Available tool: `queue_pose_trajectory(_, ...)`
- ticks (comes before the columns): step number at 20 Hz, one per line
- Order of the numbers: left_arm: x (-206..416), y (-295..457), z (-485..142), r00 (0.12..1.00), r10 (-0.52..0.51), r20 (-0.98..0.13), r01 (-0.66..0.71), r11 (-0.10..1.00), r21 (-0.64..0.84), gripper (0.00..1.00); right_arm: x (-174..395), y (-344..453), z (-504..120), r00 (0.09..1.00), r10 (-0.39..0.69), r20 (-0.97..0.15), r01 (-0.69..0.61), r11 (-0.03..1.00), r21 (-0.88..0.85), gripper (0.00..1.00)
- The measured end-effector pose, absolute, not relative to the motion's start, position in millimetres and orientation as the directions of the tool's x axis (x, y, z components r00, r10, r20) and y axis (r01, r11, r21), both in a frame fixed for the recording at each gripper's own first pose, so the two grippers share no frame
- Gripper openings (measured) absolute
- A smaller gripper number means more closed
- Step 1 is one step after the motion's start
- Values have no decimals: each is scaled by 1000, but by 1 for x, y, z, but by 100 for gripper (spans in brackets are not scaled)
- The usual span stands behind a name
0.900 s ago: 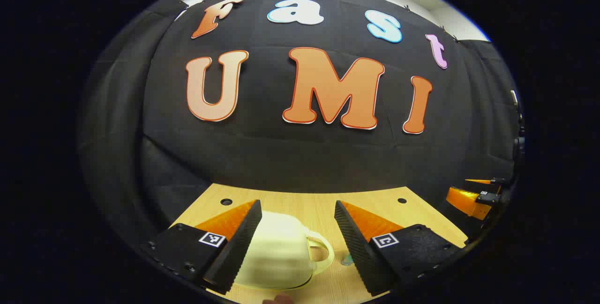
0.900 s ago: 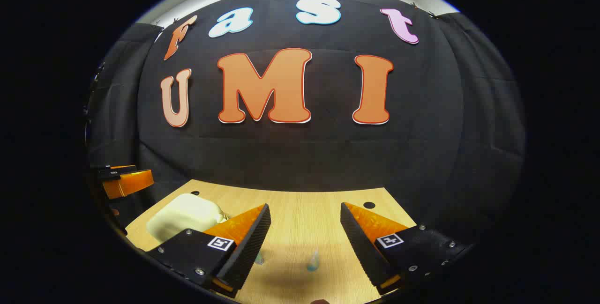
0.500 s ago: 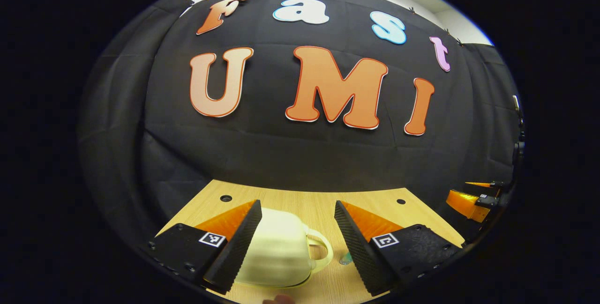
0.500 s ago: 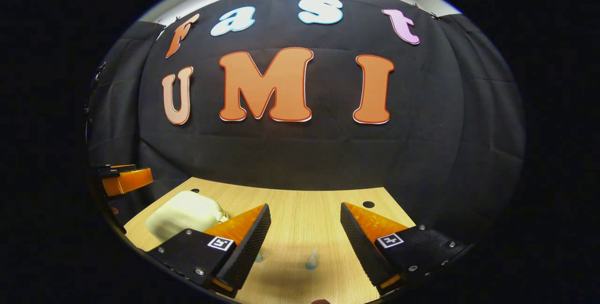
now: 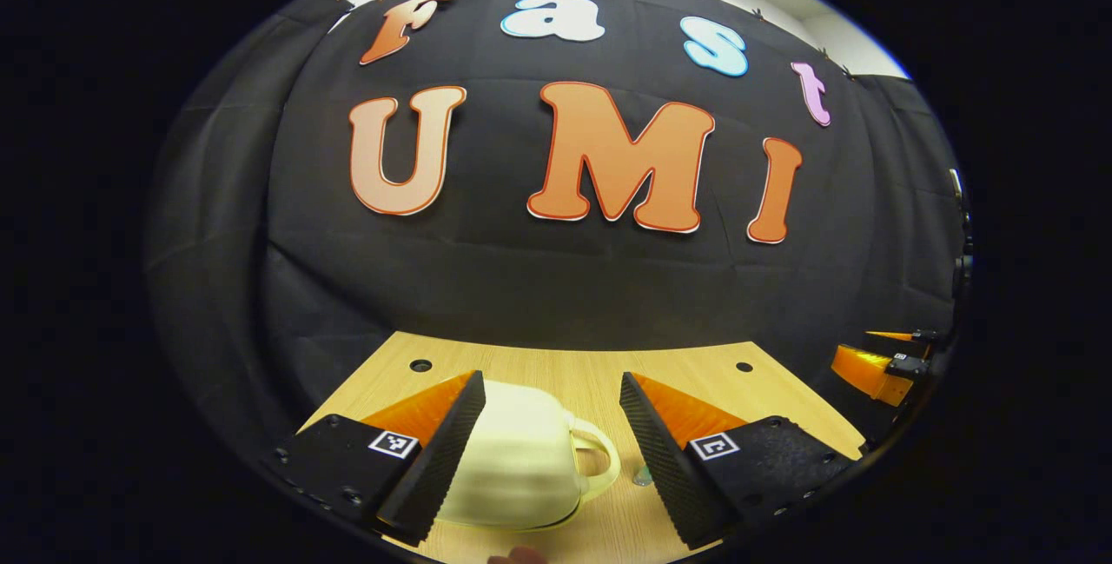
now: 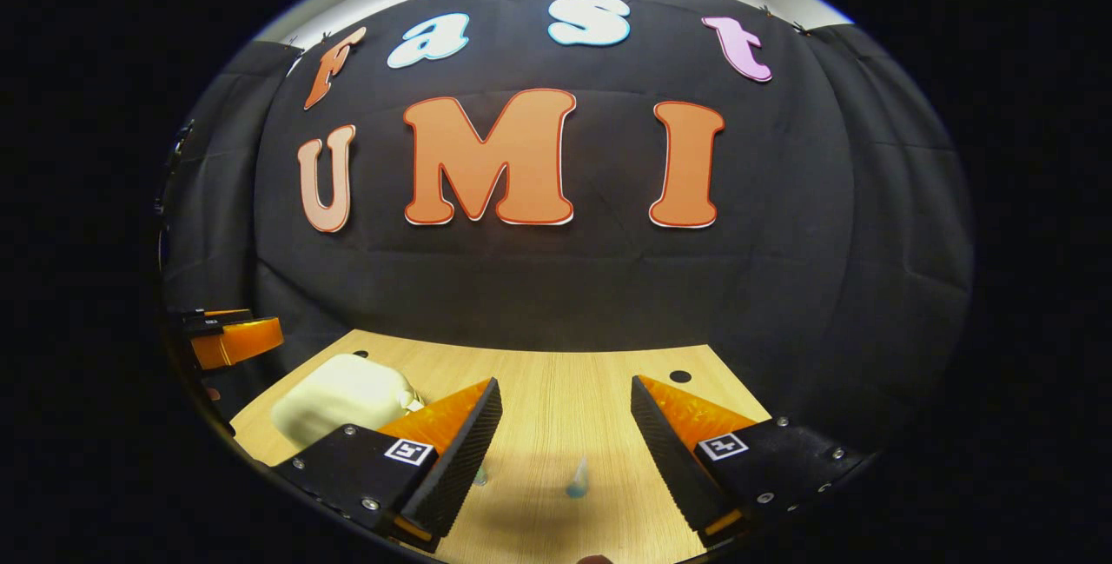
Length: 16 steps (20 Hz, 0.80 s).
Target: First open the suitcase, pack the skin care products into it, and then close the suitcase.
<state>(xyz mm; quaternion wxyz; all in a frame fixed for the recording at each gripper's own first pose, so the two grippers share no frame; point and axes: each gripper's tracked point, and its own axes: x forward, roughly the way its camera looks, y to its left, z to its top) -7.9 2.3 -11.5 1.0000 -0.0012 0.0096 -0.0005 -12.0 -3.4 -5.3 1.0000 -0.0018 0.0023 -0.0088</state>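
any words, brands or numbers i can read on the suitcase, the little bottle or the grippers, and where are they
None can be read on these things.
Suitcase: no text shows on its cream shell.
Small bottle: too small and blurred to read.
Left gripper and right gripper: a square black-and-white marker on each finger, a coded pattern, not words or numbers.

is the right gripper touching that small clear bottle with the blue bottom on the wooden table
Apart. In the right gripper view the small clear bottle stands on the wooden table between the open fingers of the right gripper, with bare wood on both sides of it.
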Motion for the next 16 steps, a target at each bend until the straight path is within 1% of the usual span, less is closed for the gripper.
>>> queue_pose_trajectory(5,-10,-4,-14,1000,-5,-23,6,1000,28,97,-19,-9,-7,1000,-26,-2,26,1000,16,95)
queue_pose_trajectory(11,-6,-4,-29,998,57,-11,-54,984,170,97,-28,-25,-14,998,-62,-21,63,998,17,95)
queue_pose_trajectory(16,3,-11,-69,994,86,-68,-64,958,280,98,-34,-44,-25,994,-96,-56,97,995,21,95)
